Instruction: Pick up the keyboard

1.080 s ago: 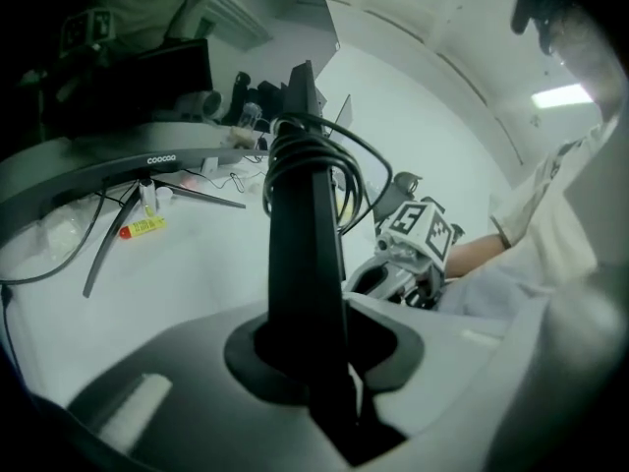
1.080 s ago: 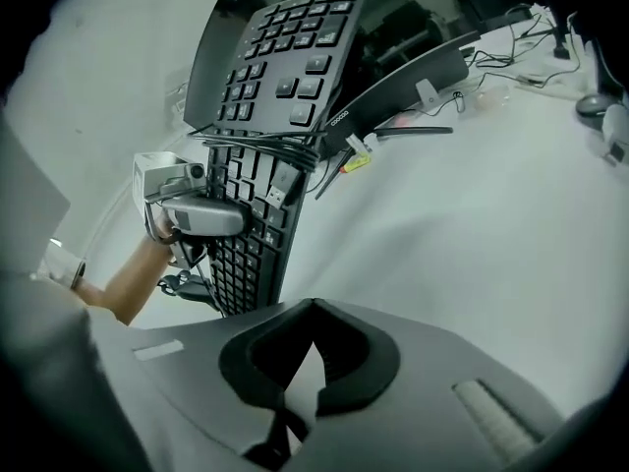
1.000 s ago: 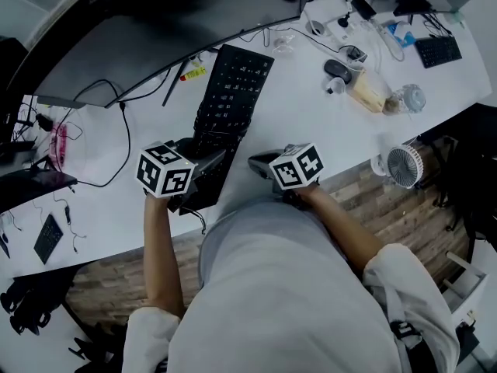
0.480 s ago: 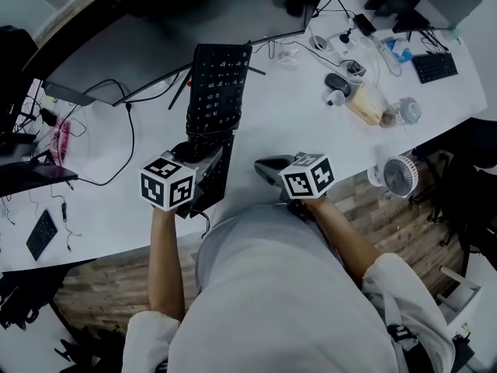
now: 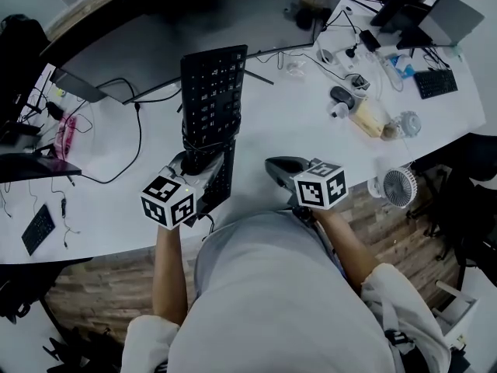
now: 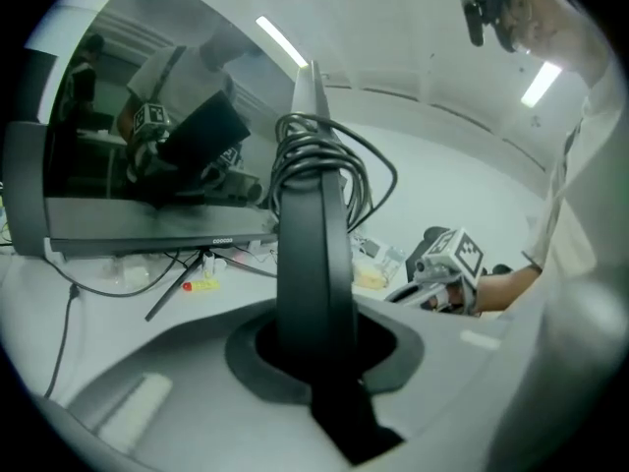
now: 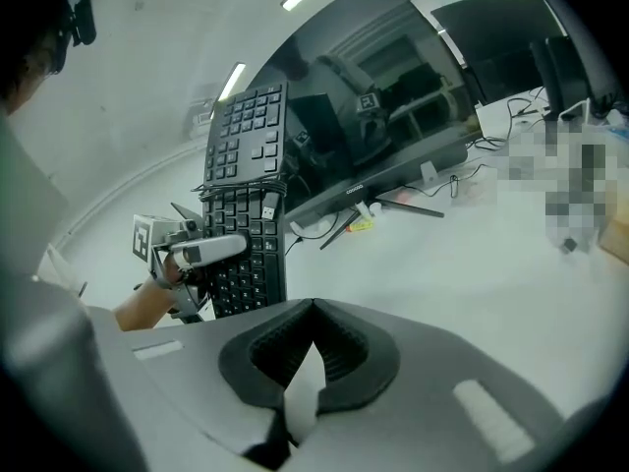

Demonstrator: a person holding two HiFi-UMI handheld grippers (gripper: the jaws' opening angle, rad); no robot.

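The keyboard is held at its lower end by the left gripper, whose jaws are clamped on the black slab – in the left gripper view it is seen edge-on between them, with its coiled cable bunched against it just above the grip. In the head view the keyboard is stretched from the gripper toward 12 o'clock; in the right gripper view it is shown raised on end, keys turned toward that camera, and whether its lower end touches the white table cannot be told. The right gripper is placed at 3 o'clock of the keyboard's lower end, apart from it, its jaws brought together at the tips with nothing between them. A curved monitor is seen beyond, at 12 o'clock – a mouse lies at 2 o'clock and a small fan at 4 o'clock by the table's edge
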